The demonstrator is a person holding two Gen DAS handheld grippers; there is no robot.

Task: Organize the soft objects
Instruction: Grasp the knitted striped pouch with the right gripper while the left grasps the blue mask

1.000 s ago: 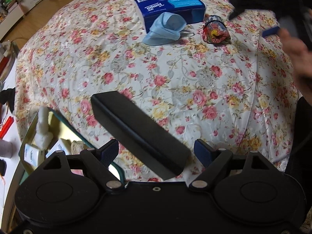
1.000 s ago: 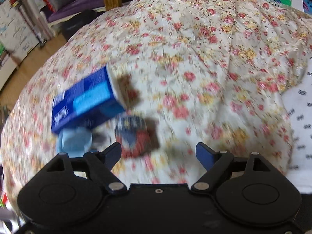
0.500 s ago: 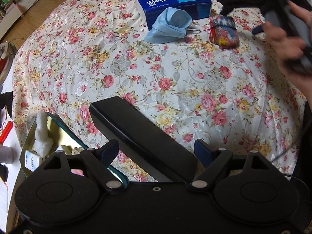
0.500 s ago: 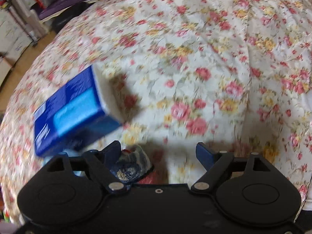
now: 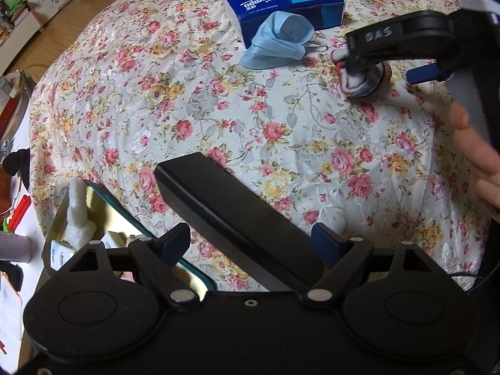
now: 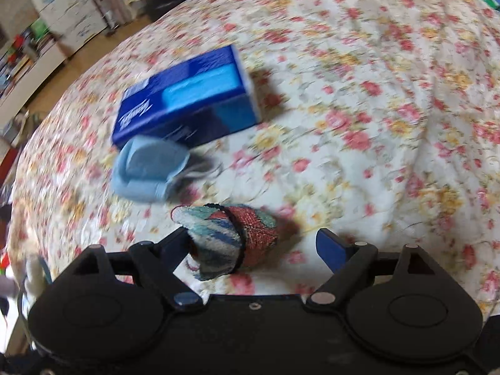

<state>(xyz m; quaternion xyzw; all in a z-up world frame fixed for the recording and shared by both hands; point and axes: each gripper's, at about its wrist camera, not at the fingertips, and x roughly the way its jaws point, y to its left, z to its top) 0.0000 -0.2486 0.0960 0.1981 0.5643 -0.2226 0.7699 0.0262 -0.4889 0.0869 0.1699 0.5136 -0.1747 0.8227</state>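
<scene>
A floral bedspread (image 5: 218, 109) carries a blue tissue pack (image 5: 281, 0) (image 6: 187, 100), a light blue face mask (image 5: 278, 40) (image 6: 147, 172) leaning on it, and a multicoloured rolled cloth (image 5: 359, 81) (image 6: 231, 240) tied with a black band. My right gripper (image 6: 253, 250) (image 5: 386, 68) is open and straddles the roll, which lies close to its left finger. My left gripper (image 5: 250, 240) is open low over the bed's near edge. A long black box (image 5: 231, 218) runs slantwise between its fingers, clear of the left pad.
A green-rimmed tin (image 5: 64, 200) sits past the bed's near left edge, holding a white fluffy piece (image 5: 78, 212) and small packs. A person's hand (image 5: 478, 162) grips the right tool. Wooden floor and shelves lie beyond the bed at far left.
My right gripper has come down over the rolled cloth, which now lies between its fingers. The left gripper has hardly moved.
</scene>
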